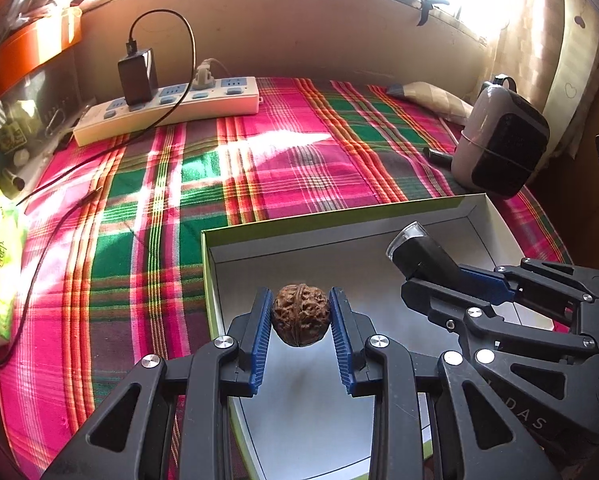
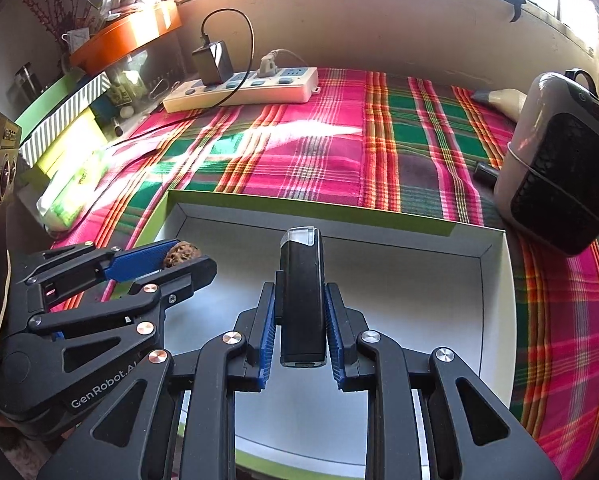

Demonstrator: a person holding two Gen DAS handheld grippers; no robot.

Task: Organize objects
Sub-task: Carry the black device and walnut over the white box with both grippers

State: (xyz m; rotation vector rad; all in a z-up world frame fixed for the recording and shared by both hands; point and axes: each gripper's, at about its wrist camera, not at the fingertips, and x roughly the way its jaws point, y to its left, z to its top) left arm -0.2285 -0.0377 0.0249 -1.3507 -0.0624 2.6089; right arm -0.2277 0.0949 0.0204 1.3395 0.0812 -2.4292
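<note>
The walnut [image 1: 300,315] is sitting clamped between the blue pads of the left gripper [image 1: 300,316], hanging just above the white floor of the open box [image 1: 499,224]. Beside it, the right gripper [image 2: 301,312] is grasping a black flashlight [image 2: 302,300], its clear lens end pointing forward, also over the box interior. The two grippers are working side by side, near each other but apart. The green-rimmed box is resting on a pink, green and red plaid cloth [image 1: 299,160] covering the table. Farther back, a white power strip [image 1: 167,110] is lying near the wall with a black charger [image 1: 137,76] plugged in, and a small grey heater [image 2: 559,168] is standing off to the right.
</note>
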